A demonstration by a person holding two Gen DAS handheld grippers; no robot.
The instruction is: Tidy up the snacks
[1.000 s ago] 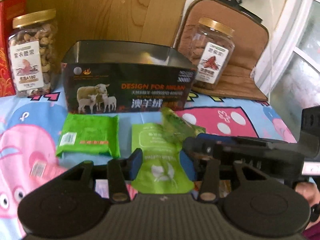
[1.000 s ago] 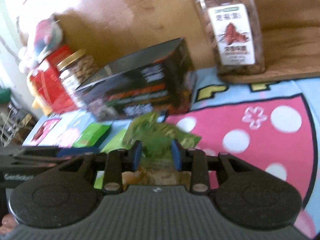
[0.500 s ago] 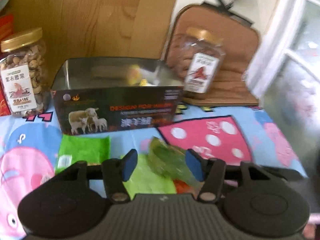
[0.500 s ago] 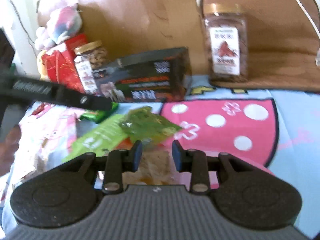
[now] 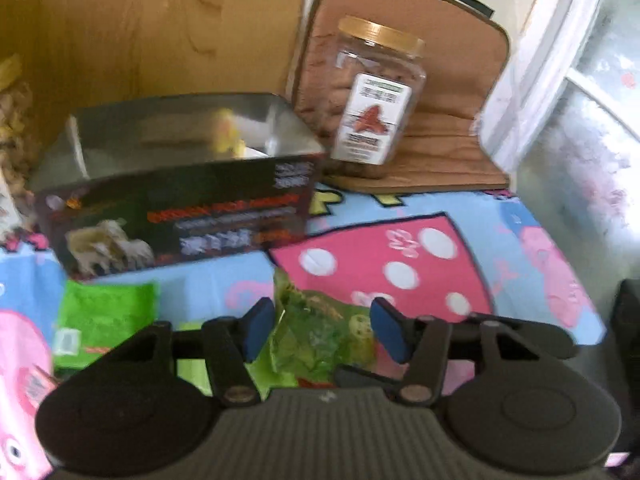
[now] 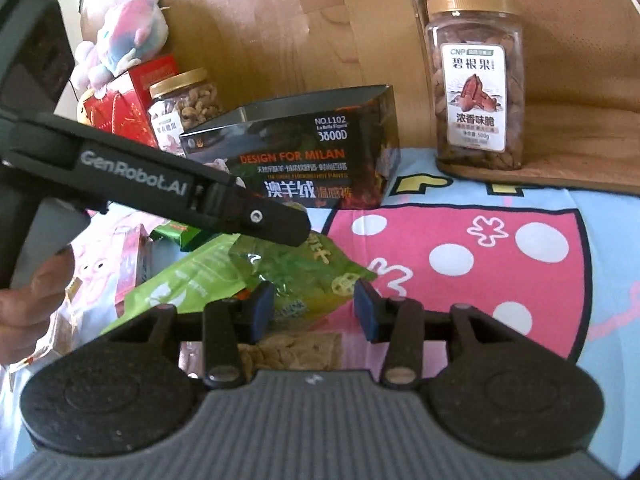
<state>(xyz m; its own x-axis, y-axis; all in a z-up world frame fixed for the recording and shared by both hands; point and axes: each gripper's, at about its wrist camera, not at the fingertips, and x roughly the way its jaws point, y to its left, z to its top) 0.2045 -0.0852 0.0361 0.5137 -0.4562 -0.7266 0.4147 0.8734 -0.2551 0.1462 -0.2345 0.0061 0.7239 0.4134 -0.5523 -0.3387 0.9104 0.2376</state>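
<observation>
A crinkly clear-green snack bag [image 5: 320, 328] lies on the cartoon cloth, on top of a light green pouch [image 6: 188, 284]. My left gripper [image 5: 322, 330] is open, with its blue pads on either side of the bag. My right gripper [image 6: 314, 310] is open just behind the same bag [image 6: 304, 268], and its pads do not touch the bag. The left gripper's black body [image 6: 160, 188] crosses the right wrist view. An open black box [image 5: 180, 200] stands behind, with something yellow inside. A flat green packet [image 5: 100, 316] lies at the left.
A nut jar with a gold lid [image 6: 476, 80] stands on a brown cushion at the back right. A second nut jar [image 6: 184, 100], a red box [image 6: 132, 96] and a plush toy [image 6: 124, 44] stand at the back left. More packets [image 6: 132, 256] lie at the left.
My right gripper has opened, let go of the green bag and pulled back. My left gripper has moved right and forward, and now brackets the bag.
</observation>
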